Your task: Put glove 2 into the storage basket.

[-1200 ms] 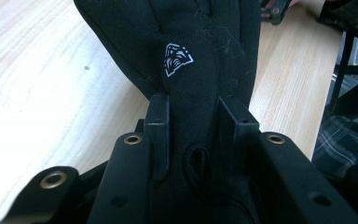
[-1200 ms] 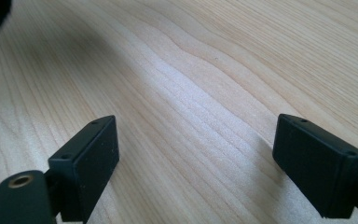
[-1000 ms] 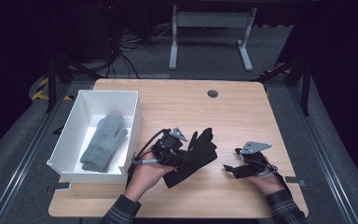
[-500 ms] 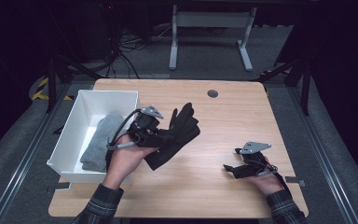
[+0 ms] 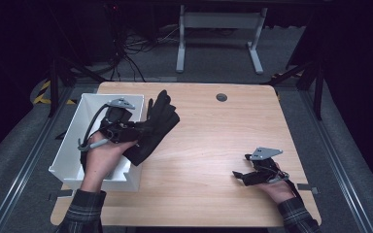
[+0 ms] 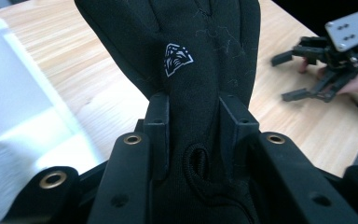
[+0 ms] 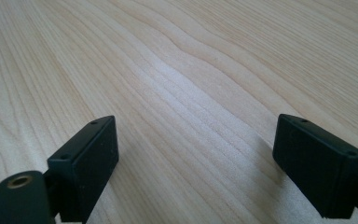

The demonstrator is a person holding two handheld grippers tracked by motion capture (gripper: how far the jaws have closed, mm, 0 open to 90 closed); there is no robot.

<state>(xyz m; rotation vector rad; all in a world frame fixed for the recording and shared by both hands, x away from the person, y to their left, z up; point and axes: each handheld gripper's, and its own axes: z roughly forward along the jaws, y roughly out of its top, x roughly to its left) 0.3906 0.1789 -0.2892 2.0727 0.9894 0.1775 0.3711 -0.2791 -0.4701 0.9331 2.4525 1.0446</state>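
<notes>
While left gripper point(image 5: 137, 132) clamps black glove point(image 5: 158, 127) over white bin point(image 5: 70, 145) — right gripper point(image 5: 246, 175) wide open, empty.

Plaid sleeves point(image 5: 85, 213) — black grippers w/ grey three-cornered plates point(image 5: 266, 152) (brass-ringed screw holes), black cables.

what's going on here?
A person works at a wooden table with a gripper in each hand. The left gripper is clamped on a black glove, held up at the right rim of a white bin. The right gripper rests open and empty near the table's right side.
</notes>
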